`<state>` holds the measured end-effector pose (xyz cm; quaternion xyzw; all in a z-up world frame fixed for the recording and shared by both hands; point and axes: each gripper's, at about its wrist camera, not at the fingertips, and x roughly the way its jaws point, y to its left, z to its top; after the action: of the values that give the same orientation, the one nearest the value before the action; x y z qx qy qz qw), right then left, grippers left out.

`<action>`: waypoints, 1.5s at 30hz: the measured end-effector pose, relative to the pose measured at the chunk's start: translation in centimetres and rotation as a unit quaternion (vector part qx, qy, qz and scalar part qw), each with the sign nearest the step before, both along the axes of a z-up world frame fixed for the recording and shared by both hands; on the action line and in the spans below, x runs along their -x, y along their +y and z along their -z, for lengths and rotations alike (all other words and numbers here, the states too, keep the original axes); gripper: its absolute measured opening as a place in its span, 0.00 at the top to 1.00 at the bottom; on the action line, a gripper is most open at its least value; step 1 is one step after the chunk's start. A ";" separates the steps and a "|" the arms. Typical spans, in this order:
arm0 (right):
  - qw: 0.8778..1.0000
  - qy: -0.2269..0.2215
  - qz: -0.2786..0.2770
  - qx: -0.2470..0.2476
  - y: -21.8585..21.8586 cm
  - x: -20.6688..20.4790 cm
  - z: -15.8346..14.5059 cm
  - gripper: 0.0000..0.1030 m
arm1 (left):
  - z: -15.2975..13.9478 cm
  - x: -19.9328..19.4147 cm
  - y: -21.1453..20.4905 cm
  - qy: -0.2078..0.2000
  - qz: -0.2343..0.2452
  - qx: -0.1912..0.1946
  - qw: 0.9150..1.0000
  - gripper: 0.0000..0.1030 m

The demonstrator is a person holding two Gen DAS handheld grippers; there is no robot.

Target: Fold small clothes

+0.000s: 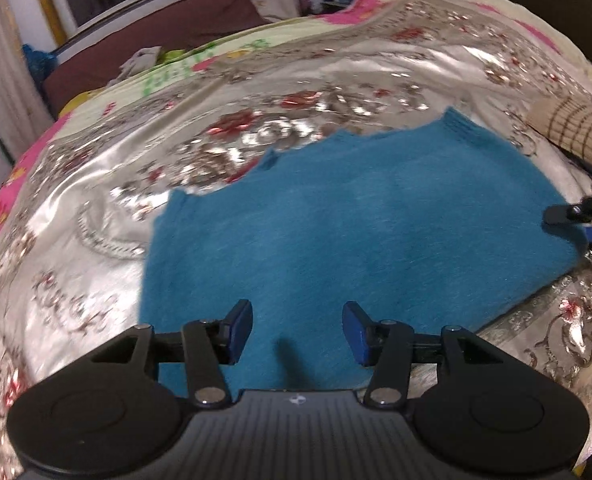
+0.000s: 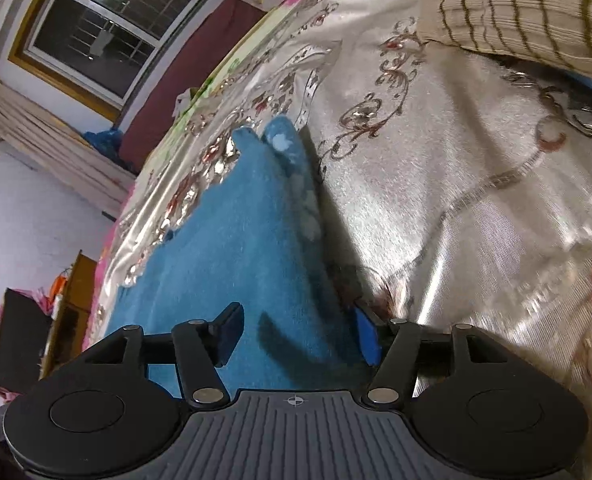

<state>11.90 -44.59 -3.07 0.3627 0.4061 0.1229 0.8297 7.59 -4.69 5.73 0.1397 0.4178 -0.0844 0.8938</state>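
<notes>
A teal-blue knit garment point(image 1: 356, 220) lies flat on a silvery floral bedspread point(image 1: 95, 240). My left gripper point(image 1: 298, 322) hovers over the garment's near edge, open, with nothing between its blue pads. At the garment's right edge a black finger point(image 1: 558, 215) of my right gripper shows. In the right wrist view the same garment point(image 2: 247, 216) runs away from me, with pale spots along its right border. My right gripper point(image 2: 298, 326) is open over that border, and only cloth lies beneath it. Its right pad sits at the edge where the garment meets the bedspread point(image 2: 456, 200).
A beige cloth with brown stripes point(image 1: 584, 132) point(image 2: 536, 12) lies on the bed beyond the garment's right side. A pink and yellow quilt point(image 1: 175, 72) borders the bedspread at the back. A dark maroon board point(image 1: 155, 36), a window point(image 2: 95, 28) and curtains stand behind.
</notes>
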 end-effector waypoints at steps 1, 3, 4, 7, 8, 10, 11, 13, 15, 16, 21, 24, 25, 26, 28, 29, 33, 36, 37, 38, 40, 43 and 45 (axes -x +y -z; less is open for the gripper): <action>1.000 -0.001 -0.003 0.000 0.0 -0.3 0.0 0.42 | 0.2 -0.3 -0.5 0.003 0.005 -0.002 1.000 0.48; 1.000 -0.003 -0.012 0.001 0.0 -1.1 0.2 0.42 | 0.8 -1.0 -1.5 0.010 0.015 -0.008 1.000 0.48; 1.000 -0.002 -0.017 0.001 0.1 -1.7 0.3 0.42 | 1.1 -1.4 -2.0 0.014 0.019 -0.011 1.000 0.48; 1.000 -0.002 -0.029 -0.006 0.1 -2.9 0.7 0.43 | 2.2 -2.7 -3.4 0.028 0.029 -0.018 0.999 0.48; 0.999 -0.002 -0.034 -0.010 0.1 -3.3 0.8 0.43 | 2.6 -3.2 -3.8 0.033 0.031 -0.019 0.999 0.48; 0.999 -0.002 -0.040 -0.021 -0.1 -4.1 1.1 0.43 | 3.5 -3.9 -4.4 0.042 0.035 -0.022 0.998 0.48; 0.999 -0.003 -0.043 -0.028 -0.1 -4.5 1.2 0.43 | 3.9 -4.3 -4.8 0.045 0.037 -0.024 0.998 0.48; 0.997 -0.001 -0.053 -0.050 -0.1 -5.4 1.6 0.42 | 4.5 -4.7 -5.4 0.047 0.041 -0.031 0.998 0.46; 0.996 0.007 -0.061 -0.062 0.0 -6.5 2.0 0.41 | 5.0 -5.1 -5.8 0.048 0.043 -0.036 0.997 0.44; 0.996 0.006 -0.068 -0.065 0.2 -7.0 2.0 0.41 | 5.1 -5.2 -5.9 0.049 0.044 -0.037 0.997 0.43; 0.992 0.011 -0.101 -0.074 1.2 -9.8 2.3 0.41 | 5.2 -5.3 -5.6 0.048 0.046 -0.026 0.997 0.42; 0.990 0.011 -0.108 -0.090 1.9 -10.9 2.4 0.39 | 5.2 -5.6 -5.7 0.049 0.043 -0.022 0.998 0.41; 0.990 0.012 -0.106 -0.097 2.2 -11.2 2.5 0.38 | 5.3 -5.7 -5.8 0.050 0.042 -0.021 0.998 0.41; 0.990 0.012 -0.105 -0.097 2.4 -11.2 2.5 0.39 | 5.4 -5.8 -5.9 0.051 0.041 -0.021 0.998 0.41; 0.991 0.013 -0.101 -0.089 2.4 -11.0 2.2 0.51 | 5.6 -5.8 -6.0 0.052 0.039 -0.020 0.998 0.40; 0.991 0.017 -0.094 -0.096 2.0 -10.7 2.2 0.55 | 5.6 -5.8 -6.0 0.051 0.038 -0.019 0.998 0.39; 0.987 0.022 -0.055 -0.149 0.6 -9.4 1.9 0.70 | 5.7 -5.5 -5.7 0.047 0.040 -0.014 0.998 0.39; 0.989 0.017 -0.045 -0.141 1.2 -8.9 0.7 0.71 | 5.6 -5.6 -5.5 0.047 0.043 -0.008 0.998 0.39; 0.989 0.014 -0.045 -0.138 1.6 -8.8 0.0 0.71 | 5.6 -5.6 -5.3 0.047 0.046 -0.006 0.998 0.39; 0.990 0.012 -0.048 -0.134 1.9 -8.7 -0.7 0.71 | 5.6 -5.6 -5.1 0.046 0.048 -0.002 0.998 0.39; 0.991 0.008 -0.057 -0.118 2.9 -8.6 -2.6 0.71 | 5.6 -5.5 -4.6 0.045 0.049 0.009 0.998 0.39; 0.994 0.009 -0.066 -0.091 4.8 -8.5 -5.2 0.71 | 5.6 -5.5 -4.0 0.044 0.049 0.025 0.997 0.38; 0.995 0.010 -0.071 -0.076 6.1 -8.4 -6.7 0.71 | 5.7 -5.5 -3.7 0.043 0.051 0.033 0.997 0.38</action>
<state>20.33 -38.48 3.66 0.3959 0.4287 0.2085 0.7849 13.09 -8.38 0.08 0.1273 0.4455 -0.1492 0.8735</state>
